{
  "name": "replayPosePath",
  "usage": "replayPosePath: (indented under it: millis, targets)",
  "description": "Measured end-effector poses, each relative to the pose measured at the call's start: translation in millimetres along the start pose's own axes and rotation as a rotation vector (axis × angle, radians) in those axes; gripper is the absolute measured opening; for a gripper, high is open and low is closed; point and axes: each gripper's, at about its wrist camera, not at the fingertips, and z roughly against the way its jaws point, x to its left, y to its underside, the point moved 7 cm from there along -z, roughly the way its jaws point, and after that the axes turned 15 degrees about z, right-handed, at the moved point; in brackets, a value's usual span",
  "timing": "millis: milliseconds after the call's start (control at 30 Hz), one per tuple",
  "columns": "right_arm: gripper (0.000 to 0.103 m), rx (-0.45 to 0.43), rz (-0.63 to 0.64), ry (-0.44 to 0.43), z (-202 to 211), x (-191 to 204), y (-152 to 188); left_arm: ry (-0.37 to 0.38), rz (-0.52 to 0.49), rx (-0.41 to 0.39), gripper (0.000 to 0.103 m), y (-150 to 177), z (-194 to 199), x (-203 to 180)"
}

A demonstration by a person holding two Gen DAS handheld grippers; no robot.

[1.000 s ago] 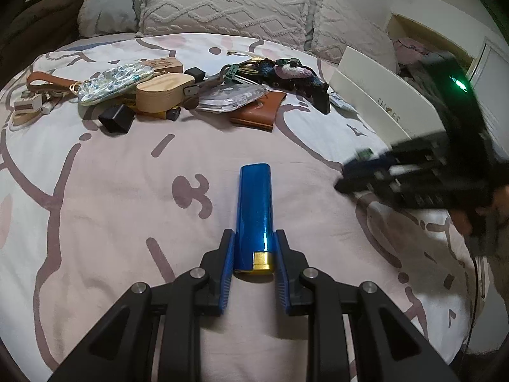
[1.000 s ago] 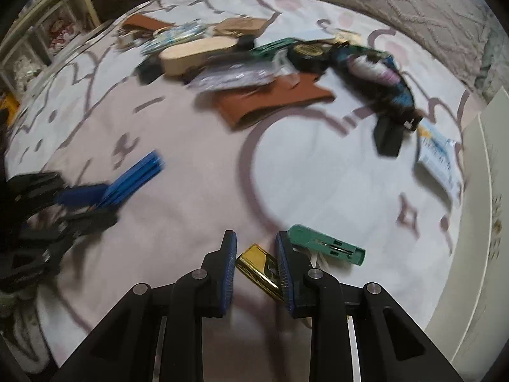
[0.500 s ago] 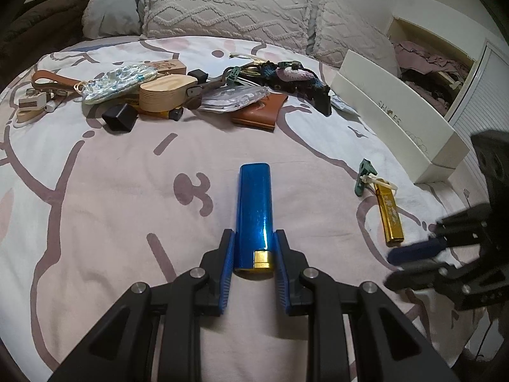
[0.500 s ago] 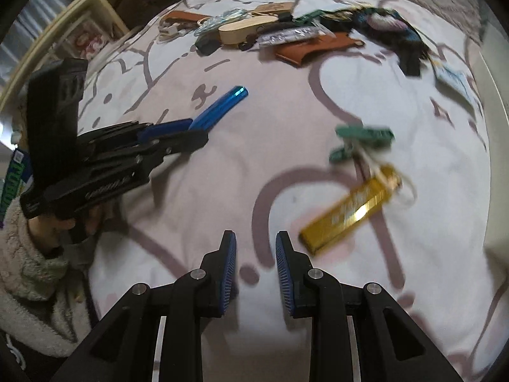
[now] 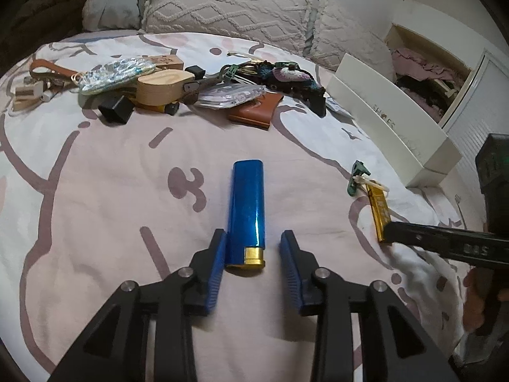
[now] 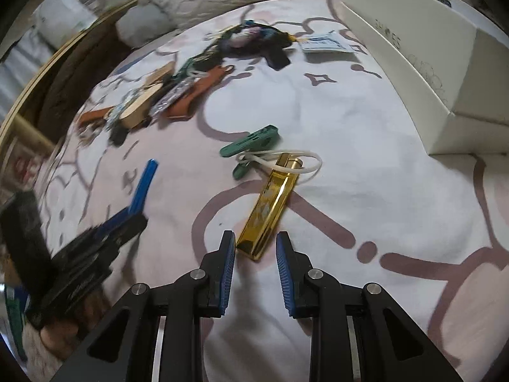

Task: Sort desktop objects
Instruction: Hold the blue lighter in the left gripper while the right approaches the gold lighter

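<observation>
So, left wrist view first: left gripper [image 5: 253,254] opening up, jaws spreading around the gold-capped end of the blue lighter [image 5: 246,215] lying flat on the bedspread [image 5: 95,191]. Left pad about touching it, right pad clear, so basically let go. Best bet for finishing the release: spread both pads clear before lifting away, no sideways drag (slick casing, soft bedding, easy to nudge out of line). Clutter pile [image 5: 165,86] waiting at the far side. White box [image 5: 391,127] off to the right, faint lettering on its side, looks like "SHOES".

Right wrist view: right gripper [image 6: 255,256] narrow but gripping nothing, near corner of the gold lighter [image 6: 270,203] sitting between the tips at an angle with gaps either side. Green clip [image 6: 251,143] and a white cord loop [image 6: 286,159] just beyond it. Worth squaring up to the lighter's long sides before any squeeze. Some pattern on the gold face, not readable. Same box [image 6: 413,73] here, print too skewed to read.
</observation>
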Motion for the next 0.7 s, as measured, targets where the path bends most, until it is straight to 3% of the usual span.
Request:
replayPosePath:
  millis: [267,400,500,700]
  targets:
    - [0.026,-0.056,0.106,0.144,-6,3,-2,-0.013,0.001,-0.008,0.035,2,-1,-1]
    - [0.026,-0.054,0.145,0.123,-3,10,12,-0.009,0.01,-0.011,0.034,1,0,0]
    - [0.024,-0.055,0.161,0.109,4,14,23,-0.02,0.031,-0.024,0.024,1,3,4]
    - [0.022,-0.064,0.134,0.06,17,14,42,0.028,0.093,-0.026,0.024,8,11,10]
